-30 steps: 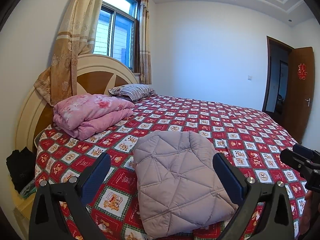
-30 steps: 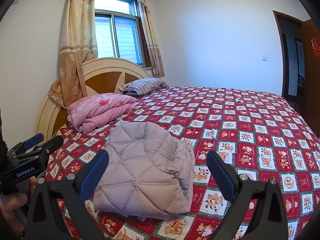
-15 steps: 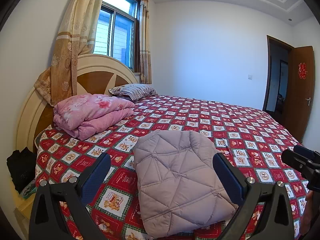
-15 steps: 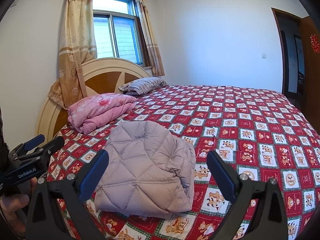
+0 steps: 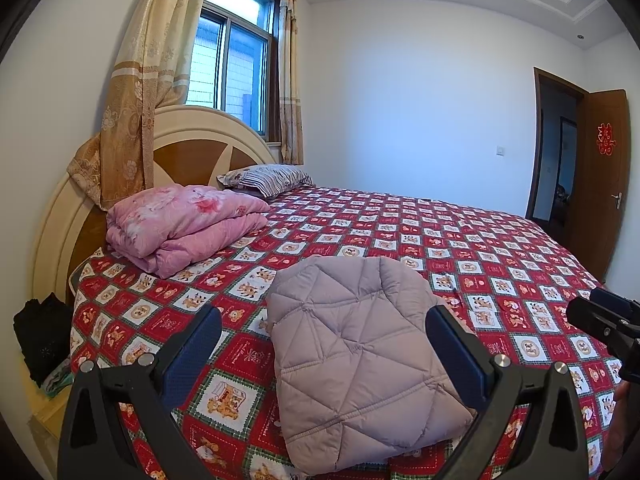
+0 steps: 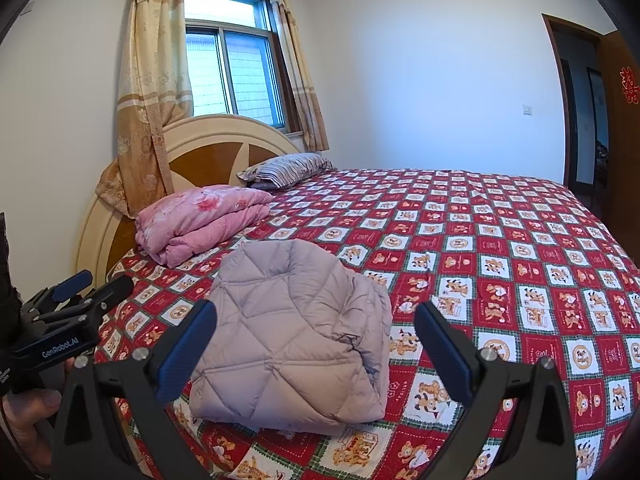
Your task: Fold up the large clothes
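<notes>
A folded lilac quilted jacket (image 5: 360, 352) lies on the bed (image 5: 500, 248), both tools, left (image 5: 324, 350) and right (image 6: 316, 344), spread and empty above it; pressing loose edges flat would tidy it

The left tool (image 5: 324, 354) has its jaws wide apart and grips nothing. The right tool (image 6: 316, 350) is spread wide as well, empty. A hand (image 6: 28, 416) holds the left tool's handle.

One jacket (image 5: 360, 356), one quilt (image 5: 180, 228), one pillow (image 5: 266, 178) — two claws.
</notes>
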`<state>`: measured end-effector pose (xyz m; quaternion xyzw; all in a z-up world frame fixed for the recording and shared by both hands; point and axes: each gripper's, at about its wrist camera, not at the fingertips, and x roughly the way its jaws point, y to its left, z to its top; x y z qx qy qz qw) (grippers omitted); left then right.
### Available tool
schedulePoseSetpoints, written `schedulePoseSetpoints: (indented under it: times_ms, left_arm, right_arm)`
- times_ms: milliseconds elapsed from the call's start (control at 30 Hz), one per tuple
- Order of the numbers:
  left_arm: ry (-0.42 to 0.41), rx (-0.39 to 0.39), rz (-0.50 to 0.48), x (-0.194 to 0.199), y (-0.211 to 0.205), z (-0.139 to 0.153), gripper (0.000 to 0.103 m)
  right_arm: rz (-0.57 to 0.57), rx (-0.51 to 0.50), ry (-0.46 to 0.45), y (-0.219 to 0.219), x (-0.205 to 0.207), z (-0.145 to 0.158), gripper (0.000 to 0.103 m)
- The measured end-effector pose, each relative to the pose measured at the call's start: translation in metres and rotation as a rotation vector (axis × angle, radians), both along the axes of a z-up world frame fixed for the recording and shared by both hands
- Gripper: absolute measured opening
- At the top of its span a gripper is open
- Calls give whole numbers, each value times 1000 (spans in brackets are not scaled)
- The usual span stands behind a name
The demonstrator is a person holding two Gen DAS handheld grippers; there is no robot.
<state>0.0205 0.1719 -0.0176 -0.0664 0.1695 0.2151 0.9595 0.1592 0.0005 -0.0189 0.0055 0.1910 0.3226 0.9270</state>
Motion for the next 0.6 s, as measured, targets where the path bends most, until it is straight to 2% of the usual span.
schedulePoseSetpoints:
  times_ms: [600]
  left_arm:
    - [-9, -7, 0, 0, 1, 0, 102]
  right_arm:
    - [-2, 0, 0, 1, 0, -1, 103]
